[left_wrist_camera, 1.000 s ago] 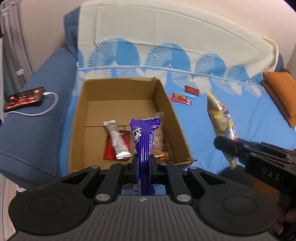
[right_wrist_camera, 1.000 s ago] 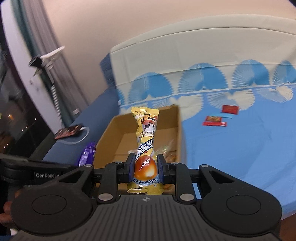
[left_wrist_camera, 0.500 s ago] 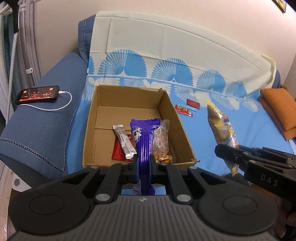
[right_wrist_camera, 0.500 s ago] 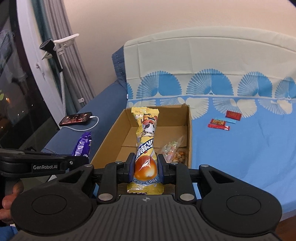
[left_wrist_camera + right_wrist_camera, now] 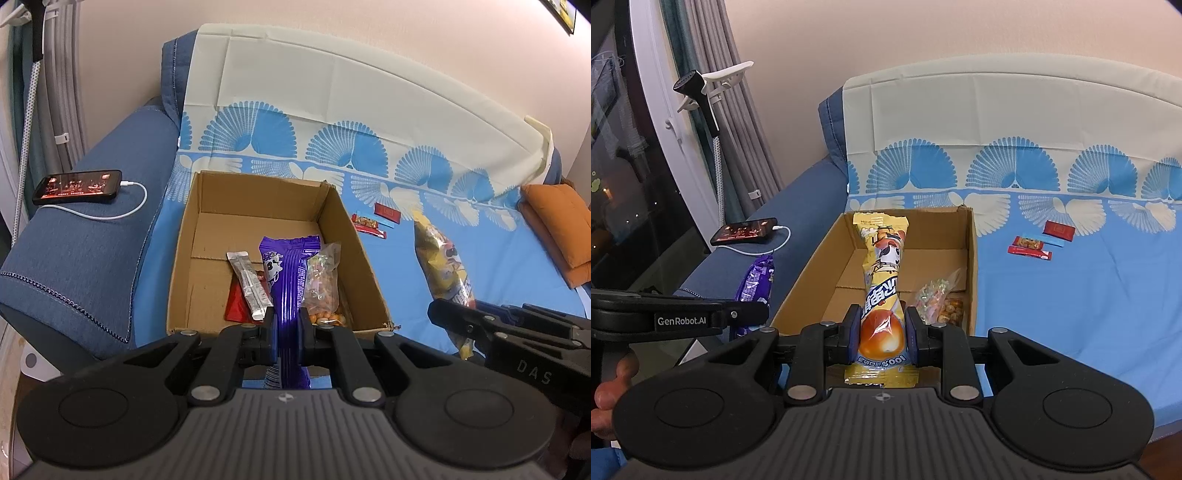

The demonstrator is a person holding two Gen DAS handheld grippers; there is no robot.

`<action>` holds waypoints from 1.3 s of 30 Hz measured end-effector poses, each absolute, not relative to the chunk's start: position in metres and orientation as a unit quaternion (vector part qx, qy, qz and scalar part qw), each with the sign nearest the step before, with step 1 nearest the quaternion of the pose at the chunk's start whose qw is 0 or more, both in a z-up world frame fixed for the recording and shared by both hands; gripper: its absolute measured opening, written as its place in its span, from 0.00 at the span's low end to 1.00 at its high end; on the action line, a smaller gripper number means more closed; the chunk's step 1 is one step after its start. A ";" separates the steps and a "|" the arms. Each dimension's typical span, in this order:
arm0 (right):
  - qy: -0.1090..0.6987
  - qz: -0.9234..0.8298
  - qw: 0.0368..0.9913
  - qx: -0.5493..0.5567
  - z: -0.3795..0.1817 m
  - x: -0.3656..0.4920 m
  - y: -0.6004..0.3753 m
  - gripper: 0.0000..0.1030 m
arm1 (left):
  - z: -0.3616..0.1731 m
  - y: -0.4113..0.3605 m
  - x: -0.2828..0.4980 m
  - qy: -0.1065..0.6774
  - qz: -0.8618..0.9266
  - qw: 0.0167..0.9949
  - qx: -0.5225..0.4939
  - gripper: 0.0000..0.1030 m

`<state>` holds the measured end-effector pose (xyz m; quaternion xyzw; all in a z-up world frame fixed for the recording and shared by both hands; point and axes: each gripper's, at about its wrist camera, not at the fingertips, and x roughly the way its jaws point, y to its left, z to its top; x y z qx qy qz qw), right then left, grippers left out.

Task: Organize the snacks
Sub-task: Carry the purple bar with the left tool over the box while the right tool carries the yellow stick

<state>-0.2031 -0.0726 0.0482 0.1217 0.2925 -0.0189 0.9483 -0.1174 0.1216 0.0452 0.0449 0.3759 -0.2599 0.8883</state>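
Roughly halfway: three snacks sat in the brown cardboard box (image 5: 255,221), left hand-held gripper (image 5: 287,328) clamped the purple wrapper (image 5: 290,280), right hand-held gripper (image 5: 882,334) clamped the yellow pouch (image 5: 884,273), small red packets (image 5: 1039,242) were left on the sofa.

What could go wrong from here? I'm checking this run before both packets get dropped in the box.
1. The left gripper and right gripper both aim at the box; they could collide.
2. The purple packet and yellow packet are pinched near one end, so they may swing or slip.
3. The clear bag leans on the wall; a dropped packet may knock it over.
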 end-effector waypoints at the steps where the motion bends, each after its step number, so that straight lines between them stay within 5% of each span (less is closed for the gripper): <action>1: 0.293 -0.019 0.948 0.122 0.048 -0.203 -0.072 0.26 | 0.045 0.121 -0.117 0.376 -0.259 0.888 0.045 0.10; 39: 0.305 -0.030 0.945 0.110 0.041 -0.159 -0.084 0.26 | 0.053 0.109 -0.062 0.355 -0.239 0.903 0.039 0.10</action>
